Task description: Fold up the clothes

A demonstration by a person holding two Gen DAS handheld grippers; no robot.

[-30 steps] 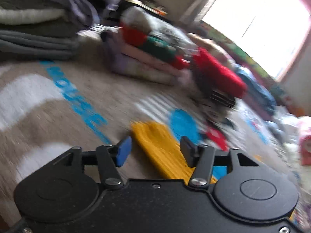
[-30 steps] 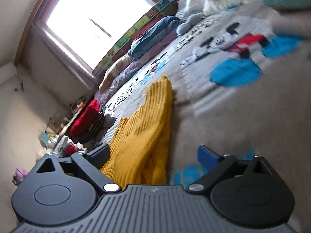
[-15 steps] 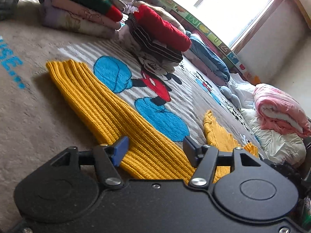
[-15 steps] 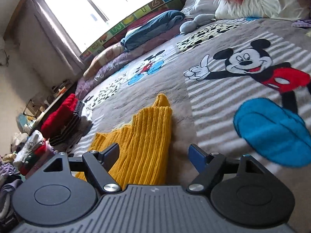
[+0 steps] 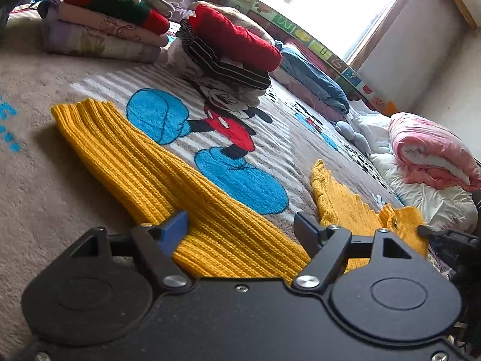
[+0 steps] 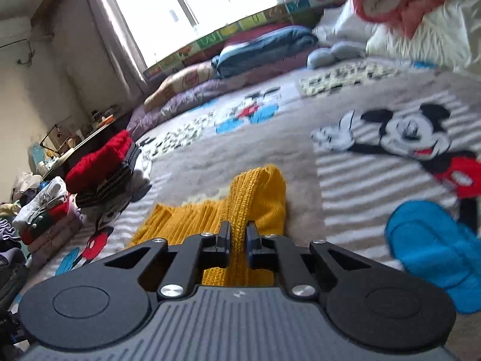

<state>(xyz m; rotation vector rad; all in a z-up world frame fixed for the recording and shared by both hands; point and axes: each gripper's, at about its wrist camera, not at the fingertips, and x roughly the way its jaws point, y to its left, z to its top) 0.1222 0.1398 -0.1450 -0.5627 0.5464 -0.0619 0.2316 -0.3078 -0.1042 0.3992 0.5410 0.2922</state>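
Observation:
A yellow ribbed knit garment (image 5: 144, 168) lies spread on a grey cartoon-print blanket (image 5: 36, 180). One long part of it runs toward the left wrist camera and passes between the fingers of my left gripper (image 5: 240, 228), which stands open just over it. In the right wrist view my right gripper (image 6: 238, 236) is shut on a raised fold of the yellow garment (image 6: 255, 192), which bunches up ahead of the fingers. The right gripper's tip shows at the far right edge of the left wrist view, against the garment's other end.
Folded clothes stand in piles at the back: a red and striped pile (image 5: 231, 51) and a pastel pile topped with red and green (image 5: 102, 30). A pink rolled blanket (image 5: 433, 153) lies on white bedding at the right. Blue bedding (image 6: 264, 48) lines the window side.
My right gripper has gone from open to shut, pinching a fold of the yellow garment. The left gripper has stayed open and moved slightly closer over the garment.

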